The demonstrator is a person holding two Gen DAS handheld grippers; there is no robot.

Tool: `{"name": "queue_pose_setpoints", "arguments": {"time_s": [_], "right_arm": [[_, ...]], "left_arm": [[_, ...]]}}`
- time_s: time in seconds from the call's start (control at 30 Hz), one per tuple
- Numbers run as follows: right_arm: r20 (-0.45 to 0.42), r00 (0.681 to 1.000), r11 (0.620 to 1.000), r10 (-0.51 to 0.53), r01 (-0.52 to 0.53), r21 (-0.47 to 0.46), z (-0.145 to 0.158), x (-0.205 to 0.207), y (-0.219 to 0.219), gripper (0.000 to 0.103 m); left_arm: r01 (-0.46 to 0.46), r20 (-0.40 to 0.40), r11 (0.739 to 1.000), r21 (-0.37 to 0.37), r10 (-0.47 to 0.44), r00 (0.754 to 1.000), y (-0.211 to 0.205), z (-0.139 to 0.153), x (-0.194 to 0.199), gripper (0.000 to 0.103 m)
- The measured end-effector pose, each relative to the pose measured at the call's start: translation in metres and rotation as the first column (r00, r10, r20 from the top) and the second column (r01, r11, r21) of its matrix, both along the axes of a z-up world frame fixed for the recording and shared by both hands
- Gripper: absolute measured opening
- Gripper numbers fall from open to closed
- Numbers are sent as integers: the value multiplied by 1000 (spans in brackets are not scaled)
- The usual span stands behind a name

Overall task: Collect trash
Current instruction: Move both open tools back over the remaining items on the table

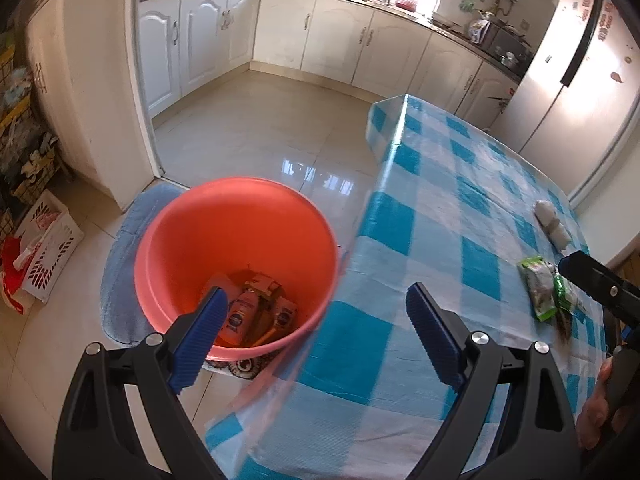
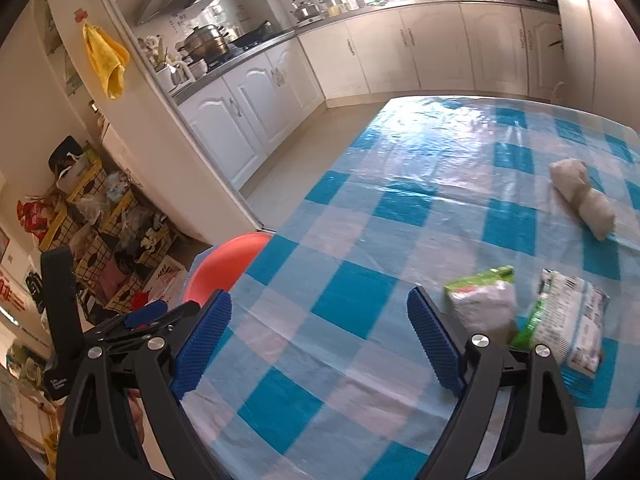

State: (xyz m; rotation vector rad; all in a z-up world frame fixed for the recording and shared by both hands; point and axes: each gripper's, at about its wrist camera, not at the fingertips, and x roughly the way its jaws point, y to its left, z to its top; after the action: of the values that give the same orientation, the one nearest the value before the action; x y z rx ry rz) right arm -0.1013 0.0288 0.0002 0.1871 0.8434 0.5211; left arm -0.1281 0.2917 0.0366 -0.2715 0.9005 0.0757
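Both grippers empty, fingers spread: right gripper (image 2: pixel 320 346) should swing right onto the green wrappers (image 2: pixel 484 308) just beside its fingers on the surface (image 2: pixel 360 216), left gripper (image 1: pixel 316 334) hovering above the bucket (image 1: pixel 240 200).

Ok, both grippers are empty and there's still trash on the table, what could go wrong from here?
1. The two green snack wrappers lie flat on the glossy plastic tablecloth, so the open right gripper might slide them instead of pinching.
2. The orange bucket stands on the floor below the table edge; a wrapper released too early could miss it.
3. The white crumpled wad lies farther back, a longer reach.
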Motion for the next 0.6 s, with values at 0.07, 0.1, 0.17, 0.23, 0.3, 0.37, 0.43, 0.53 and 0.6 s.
{"name": "queue_pose_setpoints", "arguments": {"time_s": [0.07,0.1,0.17,0.23,0.3,0.37,0.43,0.53,0.6], "right_arm": [[-7,1000,1000,-16,16,4,0,-2,-9,89],[-11,1000,1000,-26,26,9,-1,-3,-15,89],[-15,999,999,-39,40,15,-1,-6,-25,89],[-15,998,998,-59,59,14,-1,-11,-38,89],[-12,997,997,-72,72,17,-1,-16,-49,89],[-7,995,995,-96,96,18,0,-22,-64,89],[-1,992,992,-127,127,20,1,-29,-79,89],[-4,984,983,-181,181,26,0,-38,-105,89],[-12,976,976,-217,217,28,-3,-43,-123,89]], "left_arm": [[11,5,1000,-2,-11,1000,-6,3,-1,91],[19,5,1000,-1,-19,1000,-9,4,-2,91],[39,6,999,7,-39,999,-19,6,-4,91],[56,7,998,11,-56,998,-27,8,-4,91],[74,7,997,12,-74,997,-34,9,-5,91],[89,8,996,16,-89,996,-43,10,-6,91],[112,5,994,13,-112,994,-52,11,-8,91],[152,1,988,21,-152,988,-68,11,-10,91],[179,-1,984,15,-179,984,-78,11,-12,91]]}}
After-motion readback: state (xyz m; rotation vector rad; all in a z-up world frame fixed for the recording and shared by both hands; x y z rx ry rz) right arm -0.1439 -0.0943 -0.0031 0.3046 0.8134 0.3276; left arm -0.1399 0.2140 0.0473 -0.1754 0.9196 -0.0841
